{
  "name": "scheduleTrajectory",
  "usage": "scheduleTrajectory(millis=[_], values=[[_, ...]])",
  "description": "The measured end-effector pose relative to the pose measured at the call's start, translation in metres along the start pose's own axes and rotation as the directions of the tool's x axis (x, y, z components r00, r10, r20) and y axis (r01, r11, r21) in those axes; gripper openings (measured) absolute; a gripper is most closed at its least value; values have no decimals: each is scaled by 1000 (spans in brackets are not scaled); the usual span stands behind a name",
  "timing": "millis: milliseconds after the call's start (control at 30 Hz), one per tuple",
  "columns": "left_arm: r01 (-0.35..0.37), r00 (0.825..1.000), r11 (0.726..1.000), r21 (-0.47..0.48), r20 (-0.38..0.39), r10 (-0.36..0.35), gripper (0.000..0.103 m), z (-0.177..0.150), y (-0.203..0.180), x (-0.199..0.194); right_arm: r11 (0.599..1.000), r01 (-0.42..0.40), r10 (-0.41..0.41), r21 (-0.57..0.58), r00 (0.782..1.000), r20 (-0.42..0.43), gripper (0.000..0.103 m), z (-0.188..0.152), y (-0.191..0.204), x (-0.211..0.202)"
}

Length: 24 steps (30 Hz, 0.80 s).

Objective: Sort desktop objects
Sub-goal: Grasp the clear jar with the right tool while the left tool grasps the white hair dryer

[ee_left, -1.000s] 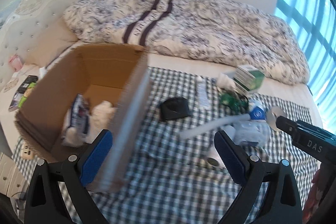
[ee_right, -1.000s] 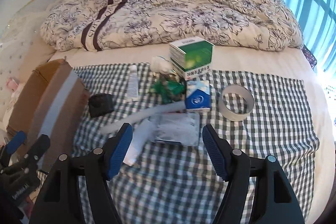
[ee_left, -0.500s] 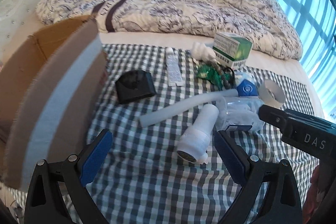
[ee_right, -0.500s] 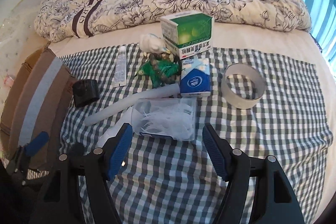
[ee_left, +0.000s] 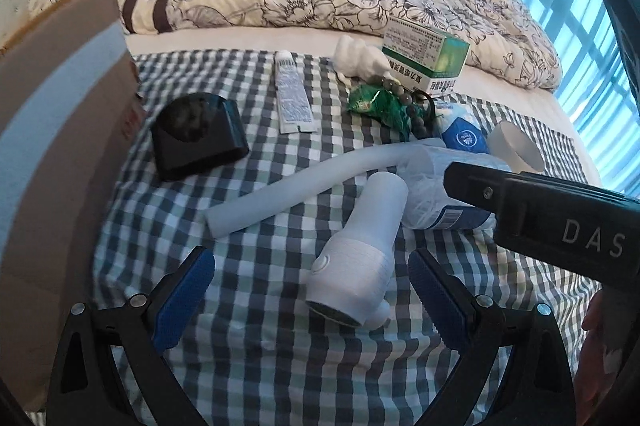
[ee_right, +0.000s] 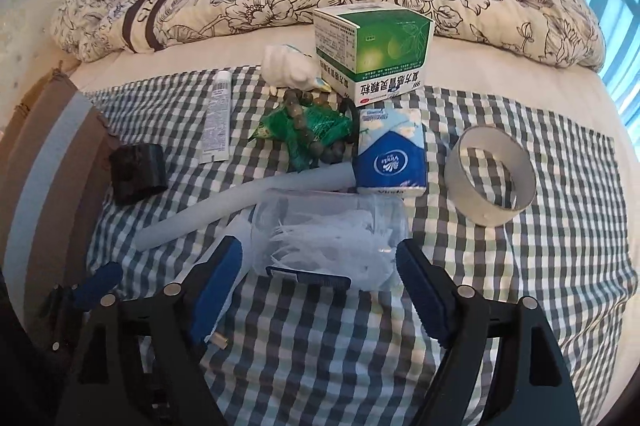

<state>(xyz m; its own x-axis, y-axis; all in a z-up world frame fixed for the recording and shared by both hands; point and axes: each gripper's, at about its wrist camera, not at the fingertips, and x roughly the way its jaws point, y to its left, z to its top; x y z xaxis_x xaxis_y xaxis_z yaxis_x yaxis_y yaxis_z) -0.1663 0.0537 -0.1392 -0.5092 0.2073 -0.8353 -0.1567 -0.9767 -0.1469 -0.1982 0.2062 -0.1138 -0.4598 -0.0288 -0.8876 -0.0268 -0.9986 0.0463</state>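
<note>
two grippers hang over the checked cloth (ee_left: 248,366) on the bed, each with its blue-padded fingers spread apart and nothing between them. the left gripper (ee_left: 310,290) sits low over a white handheld device (ee_left: 360,254), a hairdryer-like thing, which lies straight ahead of it and falls between the two pads. its fat head points back toward the gripper and its handle runs away and a little to the right, so the long axis lies roughly along the fingers, not across them. closing here would pinch the wide head from its two sides, by my reckoning; the left side is clearly the nearer to it.

the right gripper (ee_right: 320,282) is lined up on a clear plastic tub (ee_right: 328,230) of white bits, lying just ahead with its dark label edge nearest the pads. it looks wide for that opening, so the grip may be tight.

touching both things at their far ends is a long pale tube (ee_left: 304,186), lying slantwise across the cloth. beyond are a tissue pack (ee_right: 390,158), a tape ring (ee_right: 490,174), a green medicine box (ee_right: 376,54) and a black holder (ee_left: 198,134). off to the left stands a cardboard box (ee_left: 56,130), where i'd guess the sorted things go.
</note>
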Motion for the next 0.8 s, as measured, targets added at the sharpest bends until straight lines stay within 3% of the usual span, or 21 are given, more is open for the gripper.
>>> scheduleTrajectory(millis=[167,400,800], values=[[19,1000,1000,-5,-7,-19,100,0,0,11,997,74,-74,-15,997,4,88,3,4,10],[56,998,998,-29,-12,-56,100,-4,9,31,998,62,-61,21,996,-65,90,-1,-1,33],[16,999,997,82,30,-19,99,-6,-5,36,994,101,-99,31,992,-76,89,-1,-5,43]])
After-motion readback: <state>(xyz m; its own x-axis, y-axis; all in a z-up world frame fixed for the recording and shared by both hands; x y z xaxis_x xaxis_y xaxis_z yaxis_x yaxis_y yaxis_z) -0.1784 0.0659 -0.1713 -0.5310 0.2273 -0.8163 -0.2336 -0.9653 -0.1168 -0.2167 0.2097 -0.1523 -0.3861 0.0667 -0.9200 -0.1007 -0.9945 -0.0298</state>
